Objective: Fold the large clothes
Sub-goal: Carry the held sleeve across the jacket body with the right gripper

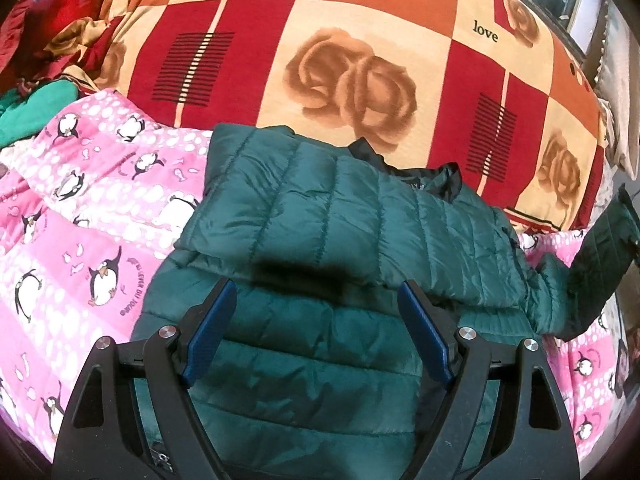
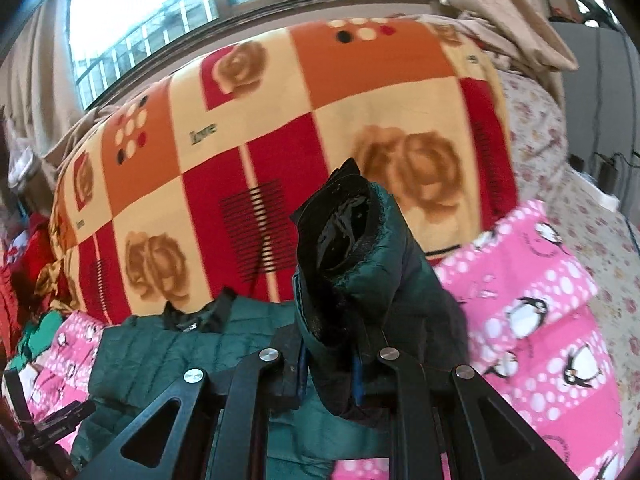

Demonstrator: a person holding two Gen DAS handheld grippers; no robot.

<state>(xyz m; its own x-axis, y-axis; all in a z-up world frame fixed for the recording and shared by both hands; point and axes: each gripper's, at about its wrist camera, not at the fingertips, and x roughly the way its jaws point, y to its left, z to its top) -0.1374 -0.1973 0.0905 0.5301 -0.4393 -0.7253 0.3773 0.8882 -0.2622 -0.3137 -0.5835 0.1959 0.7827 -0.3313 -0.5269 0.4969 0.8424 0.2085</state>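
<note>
A dark green quilted jacket (image 1: pixel 328 240) lies on a pink penguin blanket (image 1: pixel 80 220), one sleeve folded across its body. My left gripper (image 1: pixel 316 300) hovers just above the jacket's lower part, its blue pads (image 1: pixel 210 332) wide apart with nothing between them. In the right wrist view my right gripper (image 2: pixel 328 344) is shut on the jacket's other sleeve cuff (image 2: pixel 352 248), which stands up with its black lining showing. The jacket body (image 2: pixel 160 352) lies below and to the left. The lifted sleeve (image 1: pixel 592 264) and right gripper show at the far right of the left wrist view.
A red, orange and cream rose-pattern blanket (image 1: pixel 360 60) covers the bed behind the jacket. Red and green clothes (image 1: pixel 48 40) are piled at the left. A window (image 2: pixel 160 12) is behind the bed, with beige cushions (image 2: pixel 500 12) at the right.
</note>
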